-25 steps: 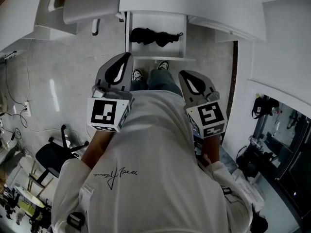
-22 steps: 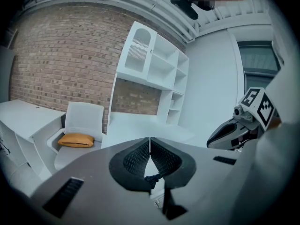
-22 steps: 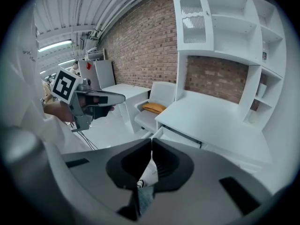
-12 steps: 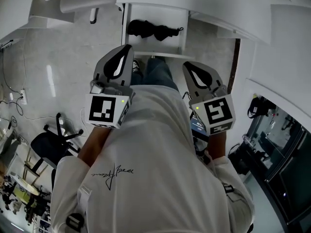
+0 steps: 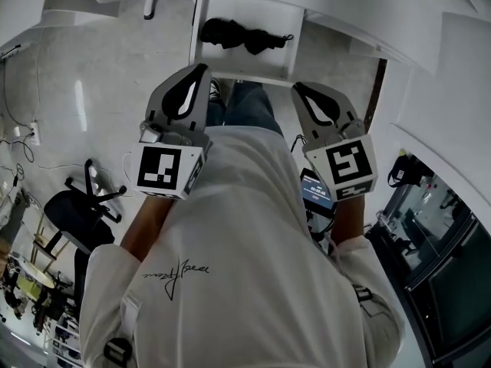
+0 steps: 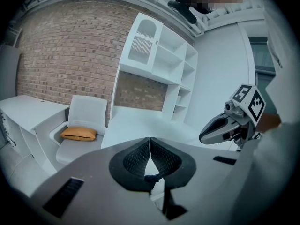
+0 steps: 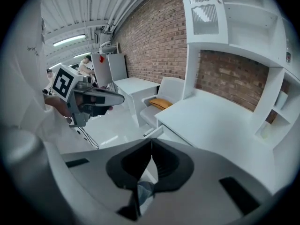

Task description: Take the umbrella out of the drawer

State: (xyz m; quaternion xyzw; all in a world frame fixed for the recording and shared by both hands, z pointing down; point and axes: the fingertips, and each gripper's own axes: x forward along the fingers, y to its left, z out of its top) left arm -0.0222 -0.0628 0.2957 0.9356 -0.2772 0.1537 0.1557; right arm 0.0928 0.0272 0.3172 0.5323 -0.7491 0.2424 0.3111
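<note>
A folded black umbrella (image 5: 244,37) lies inside the open white drawer (image 5: 244,77) at the top of the head view. My left gripper (image 5: 203,68) is held out in front of my body, its tip near the drawer's front left corner and above the floor. Its jaws are shut with nothing between them (image 6: 150,142). My right gripper (image 5: 296,88) is level with it near the drawer's front right corner. It is also shut and empty (image 7: 151,145). Neither gripper touches the umbrella or the drawer.
The drawer belongs to a white desk (image 7: 220,125) with a white shelf unit (image 6: 159,69) against a brick wall. A white chair with an orange cushion (image 6: 78,133) stands left of the desk. A black office chair (image 5: 73,225) and cables sit on the floor at left.
Both grippers have moved forward a little toward the drawer's front edge, and the drawer sits higher in the head view. Both stay shut.
</note>
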